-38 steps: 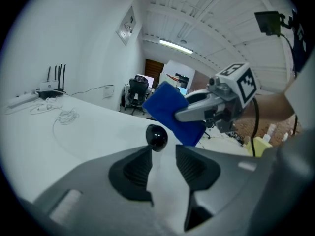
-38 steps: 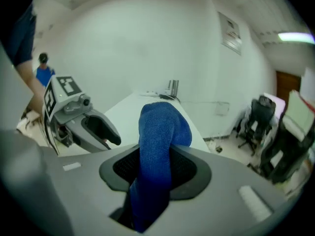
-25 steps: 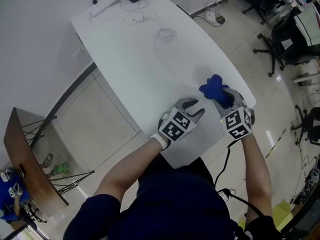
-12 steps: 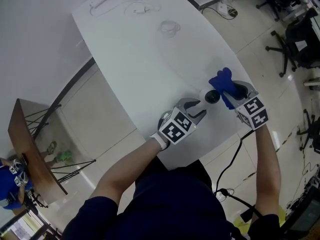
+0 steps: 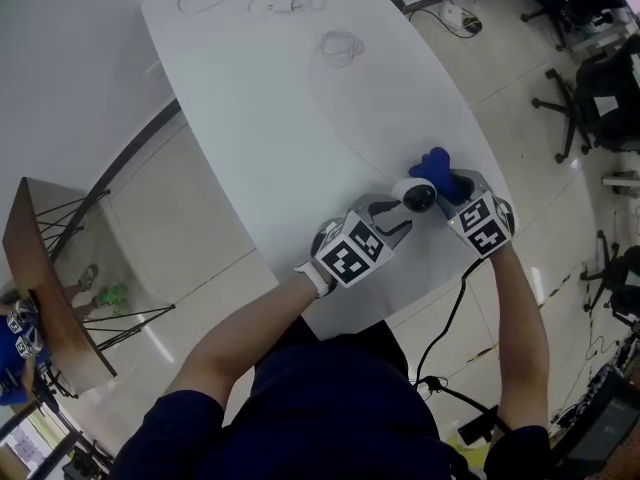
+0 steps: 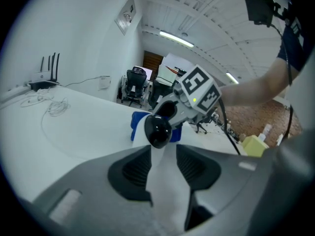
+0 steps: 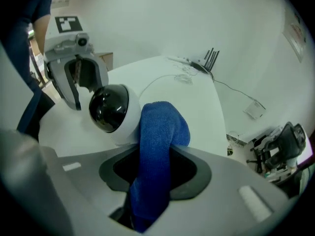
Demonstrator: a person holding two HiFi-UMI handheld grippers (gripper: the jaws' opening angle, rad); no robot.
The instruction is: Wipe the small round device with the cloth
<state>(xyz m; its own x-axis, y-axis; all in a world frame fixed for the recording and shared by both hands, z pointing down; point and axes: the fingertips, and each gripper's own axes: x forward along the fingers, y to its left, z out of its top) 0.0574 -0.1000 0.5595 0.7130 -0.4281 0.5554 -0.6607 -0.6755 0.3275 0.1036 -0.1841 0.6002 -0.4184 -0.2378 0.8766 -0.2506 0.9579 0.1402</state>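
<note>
Near the white bench's near right corner, the left gripper's jaws pinch the stem of the small round white device with a glossy black dome, judged light, rigid, slick and scratch-prone, while the right gripper's jaws clamp the soft blue terry cloth against it.

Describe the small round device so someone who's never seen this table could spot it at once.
Go to the near end of the long white table, where the left gripper and right gripper meet. The small round device sits between them, against the blue cloth. It is a white ball with a glossy black dome face, unlike anything beside it.
</note>
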